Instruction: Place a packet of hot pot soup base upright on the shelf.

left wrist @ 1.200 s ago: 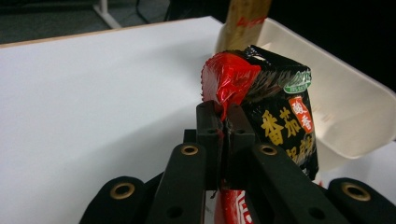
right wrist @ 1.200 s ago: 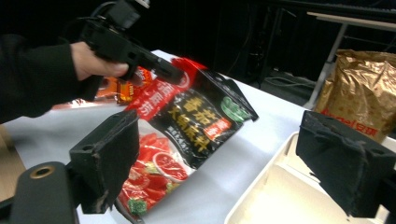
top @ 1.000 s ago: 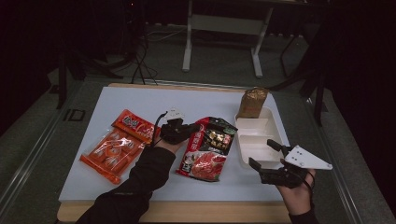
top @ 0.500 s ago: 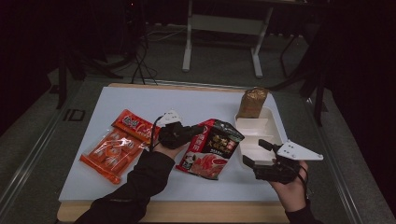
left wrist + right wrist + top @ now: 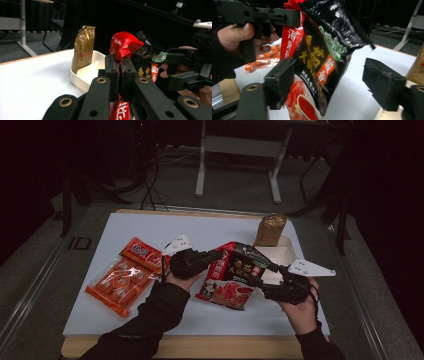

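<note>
A red-and-black snack bag (image 5: 235, 275) hangs by its top corner, its lower end still on the white table (image 5: 150, 227). My left gripper (image 5: 220, 254) is shut on that red corner; in the left gripper view its jaws (image 5: 119, 67) pinch the crumpled foil of the bag (image 5: 140, 57). My right gripper (image 5: 262, 274) stands at the bag's right edge. In the right gripper view its jaws (image 5: 332, 80) have just been closing, with the bag (image 5: 322, 57) between them and a gap left at the right pad (image 5: 382, 82). The left gripper (image 5: 287, 16) appears above.
Two orange-red packets (image 5: 120, 280) (image 5: 142, 254) lie to the left of my left hand. A gold bag (image 5: 270, 230) stands in the far end of a white tray (image 5: 285, 251) at the right, close behind my right gripper.
The left gripper has lifted the bag's top corner up and to the right. The right hand has moved left to the bag, and its jaws stand narrower than before.
</note>
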### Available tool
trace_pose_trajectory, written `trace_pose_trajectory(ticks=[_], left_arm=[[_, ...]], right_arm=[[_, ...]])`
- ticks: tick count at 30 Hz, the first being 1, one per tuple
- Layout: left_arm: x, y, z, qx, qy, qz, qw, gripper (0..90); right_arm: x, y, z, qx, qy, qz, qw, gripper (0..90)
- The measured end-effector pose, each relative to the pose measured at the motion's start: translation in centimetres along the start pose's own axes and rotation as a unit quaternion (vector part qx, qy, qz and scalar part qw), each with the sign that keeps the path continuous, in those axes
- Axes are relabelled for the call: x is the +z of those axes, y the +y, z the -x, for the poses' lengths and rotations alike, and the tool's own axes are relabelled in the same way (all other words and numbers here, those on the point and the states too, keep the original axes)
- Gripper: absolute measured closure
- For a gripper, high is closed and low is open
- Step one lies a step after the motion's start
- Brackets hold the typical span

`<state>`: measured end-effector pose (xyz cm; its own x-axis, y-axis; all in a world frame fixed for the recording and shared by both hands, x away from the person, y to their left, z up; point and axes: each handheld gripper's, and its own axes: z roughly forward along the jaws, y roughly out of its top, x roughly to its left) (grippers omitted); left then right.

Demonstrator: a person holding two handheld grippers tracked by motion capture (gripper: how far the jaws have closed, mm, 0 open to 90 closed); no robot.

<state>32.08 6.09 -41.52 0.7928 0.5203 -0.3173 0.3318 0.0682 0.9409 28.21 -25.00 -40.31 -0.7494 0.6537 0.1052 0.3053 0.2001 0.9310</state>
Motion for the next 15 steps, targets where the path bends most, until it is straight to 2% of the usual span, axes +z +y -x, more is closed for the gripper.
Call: trace_pose_trajectory(ticks=[4,5,8,9,11,13,15], left_arm=[[0.17,-0.21,0.05,0.001,-0.004,-0.001,1.0,87.5],[0.22,-0.29,0.01,-0.002,-0.006,-0.005,1.0,87.4],[0.12,-0.51,-0.36,-0.013,-0.009,0.002,0.9999,87.4],[0.08,-0.58,-0.48,-0.018,-0.011,0.003,0.9998,87.4],[-0.07,-0.71,-0.51,-0.018,-0.012,0.009,0.9997,87.5],[-0.04,-0.67,-0.31,-0.007,-0.013,0.002,0.9999,87.3],[-0.1,-0.75,-0.39,-0.009,-0.013,0.002,0.9999,87.3]], right_arm=[[0.39,0.41,-0.08,0.008,0.019,0.002,0.9998,41.3],[0.49,0.51,-0.08,0.011,0.021,0.004,0.9997,42.0],[0.6,0.75,0.06,0.017,0.019,0.003,0.9997,56.8],[0.58,0.77,0.24,0.022,0.026,0.006,0.9994,60.8],[0.62,0.85,0.56,0.035,0.042,0.007,0.9985,61.1],[0.9,0.87,0.55,0.035,0.043,0.004,0.9984,59.9],[1.04,0.88,0.43,0.025,0.034,-0.001,0.9991,70.1]])
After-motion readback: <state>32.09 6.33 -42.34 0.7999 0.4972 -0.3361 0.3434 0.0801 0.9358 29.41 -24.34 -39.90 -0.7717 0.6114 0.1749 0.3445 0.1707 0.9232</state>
